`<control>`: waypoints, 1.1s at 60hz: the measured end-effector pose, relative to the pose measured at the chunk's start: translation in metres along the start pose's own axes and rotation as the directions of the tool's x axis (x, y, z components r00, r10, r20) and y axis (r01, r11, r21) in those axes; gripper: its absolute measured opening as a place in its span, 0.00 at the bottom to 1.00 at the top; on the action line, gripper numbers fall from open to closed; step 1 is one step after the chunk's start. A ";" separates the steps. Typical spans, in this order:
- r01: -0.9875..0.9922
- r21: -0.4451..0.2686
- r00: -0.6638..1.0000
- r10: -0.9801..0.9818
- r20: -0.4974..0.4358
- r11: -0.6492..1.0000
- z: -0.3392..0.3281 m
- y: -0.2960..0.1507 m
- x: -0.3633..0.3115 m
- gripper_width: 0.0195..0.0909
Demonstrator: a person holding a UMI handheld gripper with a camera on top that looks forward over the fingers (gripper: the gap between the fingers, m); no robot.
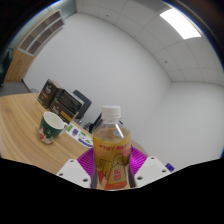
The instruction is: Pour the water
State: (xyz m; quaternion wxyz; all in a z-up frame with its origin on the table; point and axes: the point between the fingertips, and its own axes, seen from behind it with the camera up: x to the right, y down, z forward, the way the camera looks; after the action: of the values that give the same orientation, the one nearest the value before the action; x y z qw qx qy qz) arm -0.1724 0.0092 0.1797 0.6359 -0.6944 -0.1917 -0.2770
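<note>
A clear bottle (112,150) with a white cap, amber drink and a yellow-orange label stands upright between my fingers. My gripper (112,166) is shut on the bottle, both magenta pads (87,161) pressing its sides. The bottle appears lifted above the wooden table (25,125). A white paper cup (52,127) with a green pattern stands on the table, ahead and to the left of the bottle. The bottle's base is hidden below the fingers.
A dark box (60,101) with printed sides sits on the table beyond the cup, and a dark chair back (83,100) shows behind it. A white wall and ceiling light fill the background.
</note>
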 end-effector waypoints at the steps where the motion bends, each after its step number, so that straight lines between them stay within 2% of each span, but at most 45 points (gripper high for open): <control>1: 0.059 0.007 0.998 -0.059 -0.007 0.998 0.009 -0.007 0.005 0.34; 7: 0.431 0.014 0.901 -0.429 -0.072 0.902 0.041 -0.048 0.002 0.33; 12: 0.692 0.008 0.718 -0.687 -0.110 0.722 0.066 -0.071 -0.008 0.33; 16: 0.828 0.002 0.557 -0.821 -0.126 0.561 0.079 -0.081 -0.024 0.33; 23: 0.950 -0.004 0.309 -0.944 -0.119 0.311 0.098 -0.076 -0.054 0.33; 29: 0.996 -0.001 0.086 -0.984 -0.154 0.087 0.107 -0.080 -0.069 0.33; 42: 1.000 0.019 0.022 -0.989 -0.143 0.019 0.110 -0.072 -0.082 0.34; 47: 0.994 0.025 0.113 -0.982 -0.150 0.111 0.110 -0.073 -0.077 0.34; 54: 0.820 0.048 0.572 -0.811 -0.120 0.571 0.115 -0.077 -0.047 0.34; 58: 0.539 0.045 0.841 -0.535 -0.080 0.841 0.119 -0.065 -0.026 0.33; 60: 0.350 0.031 0.936 -0.348 -0.050 0.936 0.120 -0.053 -0.018 0.33; 61: 0.220 0.046 0.974 -0.218 -0.060 0.974 0.122 -0.039 -0.018 0.34; 62: 0.145 0.022 0.989 -0.145 -0.015 0.989 0.127 -0.038 -0.015 0.34; 66: -0.212 -0.023 0.976 0.212 0.054 0.977 0.130 -0.011 -0.015 0.34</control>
State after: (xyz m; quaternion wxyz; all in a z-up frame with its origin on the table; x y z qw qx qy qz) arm -0.1723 0.1401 0.1735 0.6503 -0.7236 -0.1320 -0.1897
